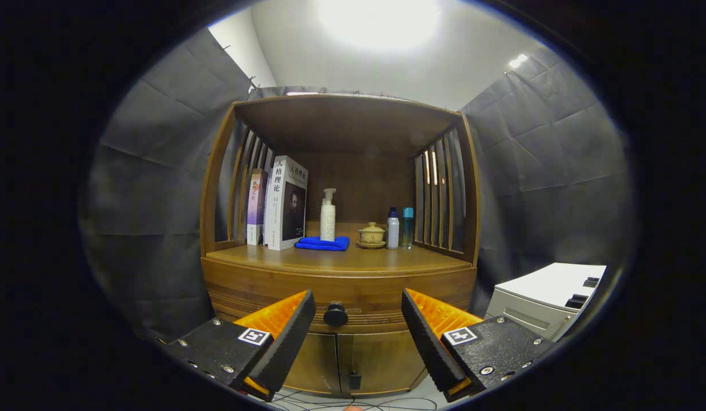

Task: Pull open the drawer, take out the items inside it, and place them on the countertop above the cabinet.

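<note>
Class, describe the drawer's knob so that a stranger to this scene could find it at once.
Start at the wooden cabinet with the open shelf. Below its countertop runs the closed drawer front. At its middle sits the round black knob, between the fingers of the open gripper; it is the only dark round thing there.

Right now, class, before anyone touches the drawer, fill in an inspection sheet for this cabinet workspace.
Surface: wooden countertop bare along its front, things at the back.
Job's things: drawer closed, contents hidden; its dark knob sits between the fingers, untouched.
Clutter: books upright on one side; pump bottle standing on a folded blue cloth; lidded cup on saucer; two small bottles beside it.
Grippers: hand-held gripper open, fingers either side of the knob, short of it.
Cables: thin wires on the floor below the cabinet doors.
Surroundings: grey cloth walls; white box beside the cabinet.
</note>
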